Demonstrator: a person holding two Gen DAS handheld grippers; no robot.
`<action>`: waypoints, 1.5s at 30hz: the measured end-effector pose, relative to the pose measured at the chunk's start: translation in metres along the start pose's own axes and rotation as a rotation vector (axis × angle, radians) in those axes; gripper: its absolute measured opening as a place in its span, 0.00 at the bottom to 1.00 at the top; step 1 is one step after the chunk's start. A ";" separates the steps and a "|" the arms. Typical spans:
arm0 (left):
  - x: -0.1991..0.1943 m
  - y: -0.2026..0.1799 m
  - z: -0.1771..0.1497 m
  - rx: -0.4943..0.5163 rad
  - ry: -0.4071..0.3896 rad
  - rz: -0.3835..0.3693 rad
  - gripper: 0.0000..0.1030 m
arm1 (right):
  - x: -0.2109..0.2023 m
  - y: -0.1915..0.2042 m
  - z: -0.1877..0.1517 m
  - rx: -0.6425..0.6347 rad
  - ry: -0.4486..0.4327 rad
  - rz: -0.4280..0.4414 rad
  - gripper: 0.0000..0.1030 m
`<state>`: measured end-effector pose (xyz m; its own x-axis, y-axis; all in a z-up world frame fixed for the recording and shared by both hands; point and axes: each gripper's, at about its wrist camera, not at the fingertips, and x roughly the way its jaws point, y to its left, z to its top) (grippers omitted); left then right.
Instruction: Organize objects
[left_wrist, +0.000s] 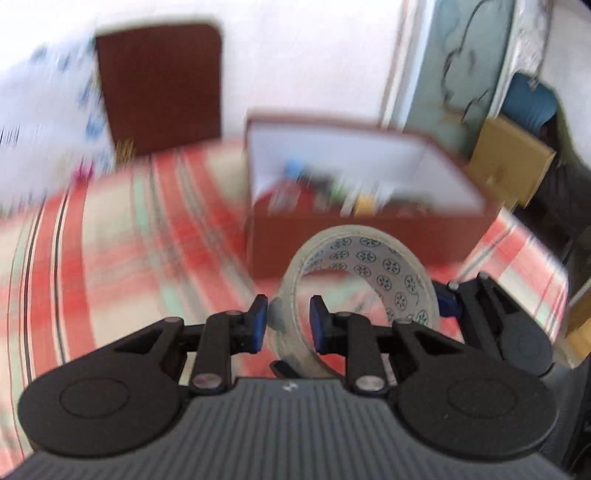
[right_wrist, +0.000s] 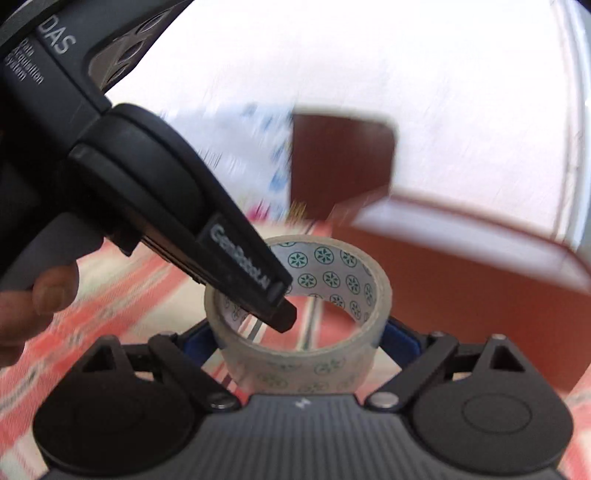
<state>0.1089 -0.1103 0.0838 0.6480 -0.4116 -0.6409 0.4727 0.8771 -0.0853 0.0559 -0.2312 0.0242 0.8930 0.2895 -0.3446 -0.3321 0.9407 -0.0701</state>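
A roll of clear tape with a printed white core is held in the air above the striped cloth. My left gripper is shut on the roll's left wall, one pad outside and one inside the ring. In the right wrist view the tape roll sits between my right gripper's blue pads, which press its outer sides. The left gripper's finger reaches into the ring from the upper left. A red-brown open box with several small items inside stands just beyond the roll.
The box's red-brown lid leans against the white wall at the back. A red, white and green striped cloth covers the table. A cardboard box and dark items lie off the table's right side.
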 end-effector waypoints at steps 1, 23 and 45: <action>0.000 -0.003 0.013 0.006 -0.028 -0.006 0.29 | -0.001 -0.007 0.009 0.004 -0.039 -0.021 0.90; 0.037 -0.004 0.033 -0.027 -0.065 0.083 0.65 | 0.034 -0.080 0.022 0.133 -0.168 -0.234 0.99; -0.021 -0.004 -0.040 -0.076 0.019 0.165 0.65 | -0.012 -0.076 0.000 0.354 0.053 -0.184 0.91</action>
<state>0.0693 -0.0947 0.0668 0.7010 -0.2562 -0.6656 0.3135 0.9489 -0.0350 0.0705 -0.3059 0.0337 0.9077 0.1100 -0.4049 -0.0348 0.9814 0.1885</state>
